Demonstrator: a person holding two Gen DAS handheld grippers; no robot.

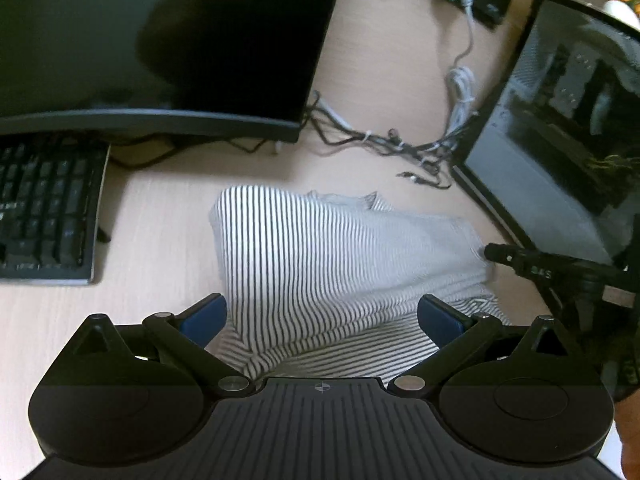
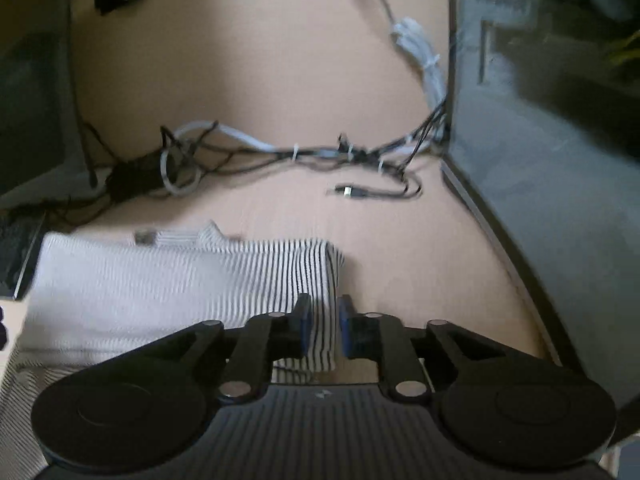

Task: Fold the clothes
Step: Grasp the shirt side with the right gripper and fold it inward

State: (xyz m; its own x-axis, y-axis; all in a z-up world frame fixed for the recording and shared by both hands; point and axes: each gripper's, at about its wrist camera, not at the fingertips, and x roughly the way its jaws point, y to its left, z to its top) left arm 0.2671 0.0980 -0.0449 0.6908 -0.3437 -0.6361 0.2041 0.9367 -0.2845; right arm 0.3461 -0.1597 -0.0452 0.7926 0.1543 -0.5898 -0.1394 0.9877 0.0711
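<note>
Black-and-white striped knit garment point(image 1: 328, 264) lay folded on the pale wooden desk point(image 1: 160, 240), between two dark monitors, with both grippers at its near edge.

The left wrist view showed the left gripper point(image 1: 320, 316) spread wide above the striped cloth, its blue pads point(image 1: 204, 316) clear of the fabric, a black keyboard point(image 1: 44, 216) at the left, and the right gripper's black fingers reaching the garment's right end. Only the right wrist view showed the right gripper point(image 2: 324, 326) with its jaws narrow around the garment's point(image 2: 160, 280) right-hand folded edge, a strip of cloth between its blue pads point(image 2: 306, 324); whether they pressed it could not be told. That view also showed a tangle of black and white cables point(image 2: 280, 152) with a loose plug point(image 2: 352, 192) behind the garment.
</note>
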